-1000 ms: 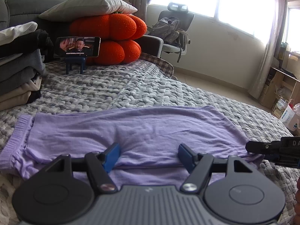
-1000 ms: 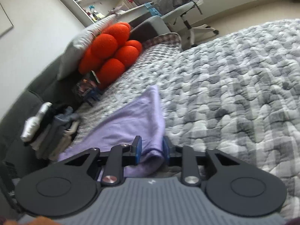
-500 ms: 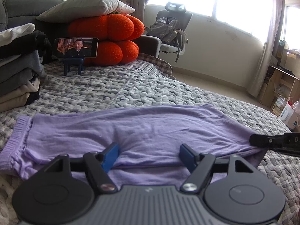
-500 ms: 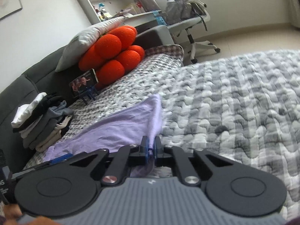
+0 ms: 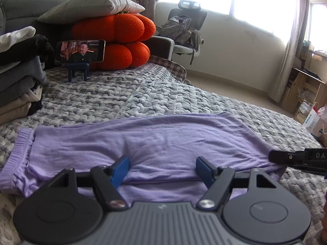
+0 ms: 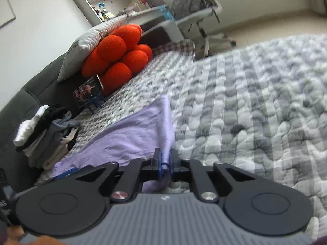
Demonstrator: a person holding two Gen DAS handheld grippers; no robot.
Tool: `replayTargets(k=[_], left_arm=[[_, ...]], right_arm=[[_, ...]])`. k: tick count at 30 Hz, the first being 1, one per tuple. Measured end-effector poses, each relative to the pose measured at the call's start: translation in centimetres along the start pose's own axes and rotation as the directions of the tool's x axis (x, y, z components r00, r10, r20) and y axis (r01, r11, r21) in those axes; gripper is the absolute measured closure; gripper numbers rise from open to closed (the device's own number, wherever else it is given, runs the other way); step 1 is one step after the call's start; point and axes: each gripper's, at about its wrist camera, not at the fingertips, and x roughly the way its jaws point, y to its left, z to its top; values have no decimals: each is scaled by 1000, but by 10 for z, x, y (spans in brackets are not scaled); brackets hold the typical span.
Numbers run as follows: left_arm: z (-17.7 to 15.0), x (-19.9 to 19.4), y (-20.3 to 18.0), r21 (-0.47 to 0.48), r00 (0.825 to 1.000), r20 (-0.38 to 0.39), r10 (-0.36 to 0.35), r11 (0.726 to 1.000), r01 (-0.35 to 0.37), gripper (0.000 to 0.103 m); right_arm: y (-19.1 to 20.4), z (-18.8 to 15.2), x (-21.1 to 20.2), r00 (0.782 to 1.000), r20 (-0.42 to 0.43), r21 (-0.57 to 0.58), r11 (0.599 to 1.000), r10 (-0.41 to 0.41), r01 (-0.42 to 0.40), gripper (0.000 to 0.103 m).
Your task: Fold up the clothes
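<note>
Lying flat across the grey quilt [image 5: 155,94], well short of the orange cushion [image 5: 114,40]: lilac garment [image 5: 147,143], one lengthwise fold in, ribbed hem at the end nearer the cushion. Right gripper [image 6: 165,160], gaping around the far edge a second ago, now clamped on that bunched edge. Left gripper [image 5: 162,168] wide, unchanged, over the near fold, gripping nothing. Judged ready for the next fold once the left closes.

Garment [image 5: 155,143] plain lilac, ribbed band at one end. Quilt [image 5: 126,96] grey-white pebbled pattern, reads as stripes in the blurry right view. Cushion [image 5: 114,40] orange, pillow [image 5: 92,6] light grey. Stack [image 5: 16,71] white, black, grey, beige. Both tongs black with blue pads [image 5: 120,169].
</note>
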Motion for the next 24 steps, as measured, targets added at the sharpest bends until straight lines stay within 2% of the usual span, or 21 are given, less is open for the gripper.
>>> replayTargets(k=[5, 11, 13, 15, 19, 22, 24], left_arm=[[32, -10, 29, -131, 999, 5, -47, 990, 47, 36], [60, 0, 15, -79, 984, -35, -175, 982, 172, 39], [66, 10, 11, -91, 968, -77, -239, 968, 232, 39], [69, 19, 6, -95, 956, -102, -274, 960, 264, 39], [69, 26, -3, -25, 953, -117, -278, 961, 277, 39], [67, 31, -8, 10, 945, -143, -294, 954, 298, 39], [69, 31, -12, 56, 947, -149, -284, 954, 295, 38]], right_arm=[[32, -7, -8, 994, 101, -167, 984, -39, 56, 96], [78, -29, -7, 984, 179, -354, 932, -18, 82, 96], [92, -40, -1, 984, 178, -410, 907, -19, 92, 96], [101, -48, 6, 988, 154, -443, 894, -3, 72, 96], [115, -59, 15, 992, 119, -497, 867, 36, 28, 96], [115, -63, 20, 995, 94, -495, 869, 43, 9, 96], [117, -63, 23, 995, 91, -497, 867, 40, 11, 96]])
